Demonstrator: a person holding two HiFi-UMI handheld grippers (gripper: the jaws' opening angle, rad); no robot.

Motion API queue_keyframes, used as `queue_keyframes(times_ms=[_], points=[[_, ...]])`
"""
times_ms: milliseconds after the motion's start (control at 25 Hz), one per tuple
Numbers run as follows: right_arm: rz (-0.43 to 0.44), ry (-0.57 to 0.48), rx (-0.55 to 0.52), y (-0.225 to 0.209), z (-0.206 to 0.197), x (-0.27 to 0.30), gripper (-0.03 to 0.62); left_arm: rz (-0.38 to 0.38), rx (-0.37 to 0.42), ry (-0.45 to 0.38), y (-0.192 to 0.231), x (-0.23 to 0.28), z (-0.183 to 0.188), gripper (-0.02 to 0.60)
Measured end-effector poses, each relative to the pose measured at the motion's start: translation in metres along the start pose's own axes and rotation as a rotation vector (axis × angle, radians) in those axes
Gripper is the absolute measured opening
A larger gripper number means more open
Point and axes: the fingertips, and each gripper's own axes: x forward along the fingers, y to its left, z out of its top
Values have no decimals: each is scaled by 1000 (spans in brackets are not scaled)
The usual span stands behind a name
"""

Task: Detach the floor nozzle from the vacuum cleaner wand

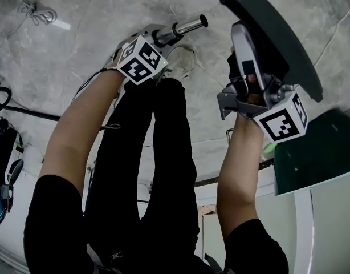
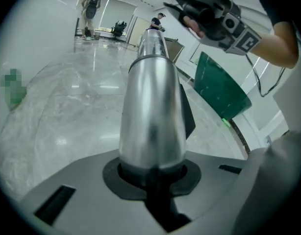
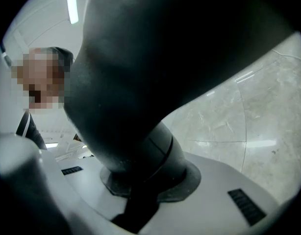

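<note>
The head view looks steeply down onto the marble floor (image 1: pixel 66 61), both gripper views look out across that floor from very close range, and the left gripper view shares the right tongs (image 2: pixel 189 9) with the head view.

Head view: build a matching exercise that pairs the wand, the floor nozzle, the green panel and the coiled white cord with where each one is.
Things:
1. wand
2. floor nozzle
3. green panel
4. coiled white cord

Places:
A. lying on the floor, upper left
B. clamped in the right gripper
C. clamped in the left gripper
D. at the right edge, lower than the right gripper

Pairs: 1-C, 2-B, 3-D, 4-A
</note>
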Motion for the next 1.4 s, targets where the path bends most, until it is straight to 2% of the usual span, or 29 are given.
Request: queue_keyframes(times_ms=[160, 280, 680, 800, 1000, 1120, 1200, 1400], points=[[-11, 20, -27, -21, -16, -9, 87, 134, -19, 78, 29, 28, -34, 57], [-36, 29, -46, -39, -31, -19, 87, 206, -11, 131, 38, 48, -55, 57], [-43, 38, -29, -68, -63, -34, 87, 322, 2, 311, 56, 91, -117, 63], [-45, 32, -40, -71, -62, -37, 87, 339, -1, 325, 62, 93, -126, 98], [-65, 20, -17, -79, -67, -45, 87, 316, 13, 328, 60, 92, -127, 108], [-70, 22, -9, -79, -72, -45, 87, 264, 48, 347, 48, 98, -132, 219], [-72, 28, -17, -78, -72, -44, 87, 247, 60, 350, 44, 99, -133, 245], [-83, 32, -28, -80, -65, -45, 87, 272, -38, 337, 57, 91, -127, 245]])
